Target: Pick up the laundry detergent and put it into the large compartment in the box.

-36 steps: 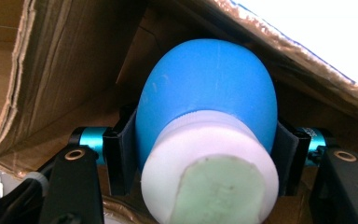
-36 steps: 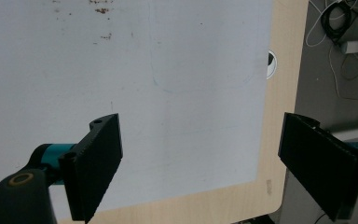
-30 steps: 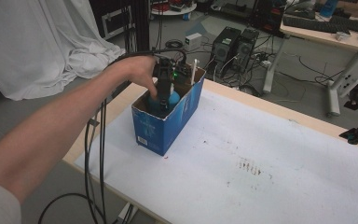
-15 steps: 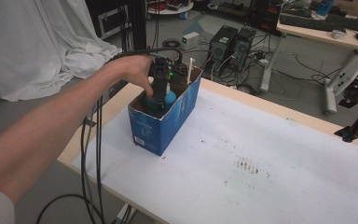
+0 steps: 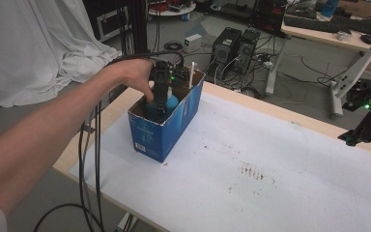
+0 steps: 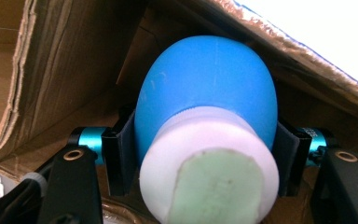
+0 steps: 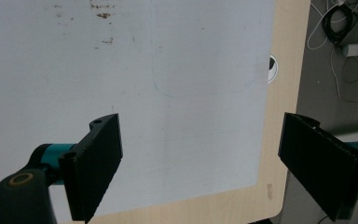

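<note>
Left gripper [image 6: 200, 154] clenched on blue bulb [image 6: 205, 93] inside blue carton [image 5: 166, 130], print unreadable; right gripper [image 7: 200, 163] released, far right over white sheet [image 7: 135, 70]

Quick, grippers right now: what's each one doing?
Left gripper: closed on the blue bottle inside the cardboard box.
Right gripper: open, holding nothing, above the table.

The blue bottle [image 6: 205, 93] (white-capped) hides the box [image 6: 65, 70] floor.

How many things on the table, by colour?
Blue cardboard box: 1
Blue bulb with a white neck, in the box, clamped by the left tool: 1
White stick standing in the box: 1
Total: 3
</note>
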The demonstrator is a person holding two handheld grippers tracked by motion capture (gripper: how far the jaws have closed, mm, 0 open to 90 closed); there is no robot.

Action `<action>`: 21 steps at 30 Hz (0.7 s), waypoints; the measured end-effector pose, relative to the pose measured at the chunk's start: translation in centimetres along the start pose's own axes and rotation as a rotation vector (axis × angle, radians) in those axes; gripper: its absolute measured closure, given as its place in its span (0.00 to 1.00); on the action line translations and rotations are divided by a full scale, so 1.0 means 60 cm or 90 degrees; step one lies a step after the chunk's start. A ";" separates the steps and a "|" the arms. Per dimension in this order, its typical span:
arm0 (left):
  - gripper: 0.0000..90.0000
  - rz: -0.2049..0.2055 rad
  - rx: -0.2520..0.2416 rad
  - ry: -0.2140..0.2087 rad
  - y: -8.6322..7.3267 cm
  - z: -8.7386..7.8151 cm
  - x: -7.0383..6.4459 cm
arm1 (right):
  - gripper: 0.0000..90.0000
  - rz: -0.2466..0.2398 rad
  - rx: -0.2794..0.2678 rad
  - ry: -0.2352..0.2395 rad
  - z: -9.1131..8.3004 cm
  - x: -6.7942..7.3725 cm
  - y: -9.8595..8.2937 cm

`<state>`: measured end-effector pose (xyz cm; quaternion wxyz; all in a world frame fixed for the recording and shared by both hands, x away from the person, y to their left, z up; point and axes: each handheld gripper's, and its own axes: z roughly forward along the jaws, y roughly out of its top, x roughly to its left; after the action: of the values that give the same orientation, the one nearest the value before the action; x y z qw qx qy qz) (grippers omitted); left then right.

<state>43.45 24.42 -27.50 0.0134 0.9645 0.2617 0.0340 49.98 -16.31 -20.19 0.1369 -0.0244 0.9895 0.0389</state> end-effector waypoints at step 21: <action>0.34 -0.015 -0.011 0.002 -0.004 -0.019 0.004 | 0.14 -0.002 0.002 -0.001 -0.001 0.005 0.002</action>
<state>43.44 24.74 -26.38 0.0221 0.9611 0.2727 0.0374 49.68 -16.22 -20.19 0.1378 -0.0254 0.9894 0.0371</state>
